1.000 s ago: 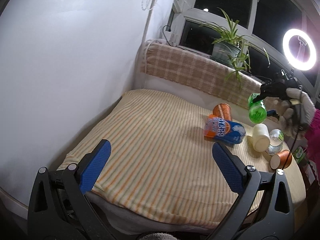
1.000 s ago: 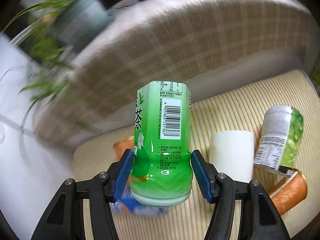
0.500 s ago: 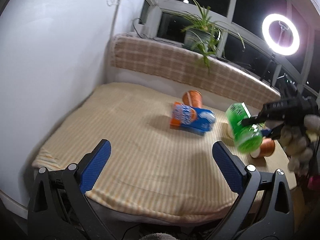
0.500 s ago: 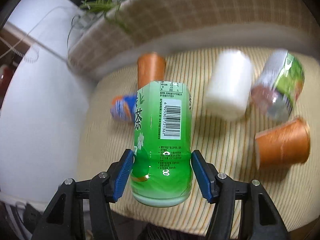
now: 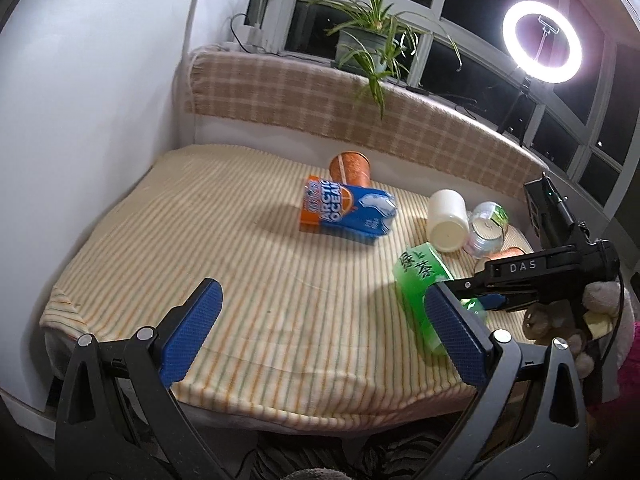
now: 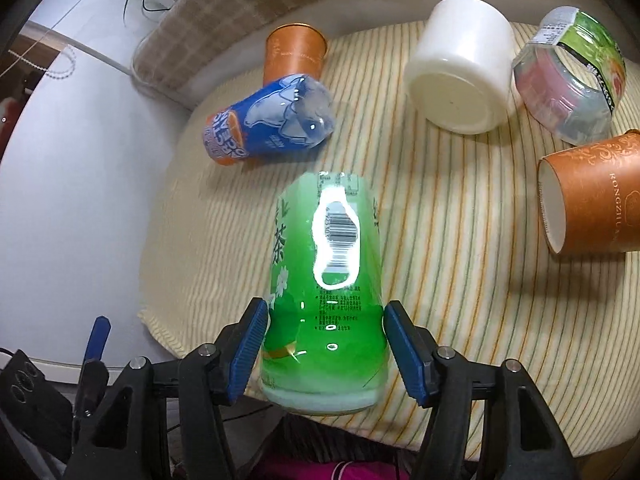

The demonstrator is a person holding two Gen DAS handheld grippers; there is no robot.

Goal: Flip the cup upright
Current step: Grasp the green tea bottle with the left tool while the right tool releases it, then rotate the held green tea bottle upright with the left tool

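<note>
Clearance, striped cloth [image 5: 240,280]
Left of the blue cup [image 5: 348,210]: bare. Right: white cup [image 5: 446,220], clear cup [image 5: 486,228] crowd.

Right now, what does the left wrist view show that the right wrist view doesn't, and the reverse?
Left wrist only: the lit ring lamp, the dark window panes, and the open left tongs with nothing between them.

Right wrist only: the barcode on the green plastic cup, and the right tongs shut on that cup.

Both: the striped cushion, blue-and-orange cup, white cup, all lying on their sides.
</note>
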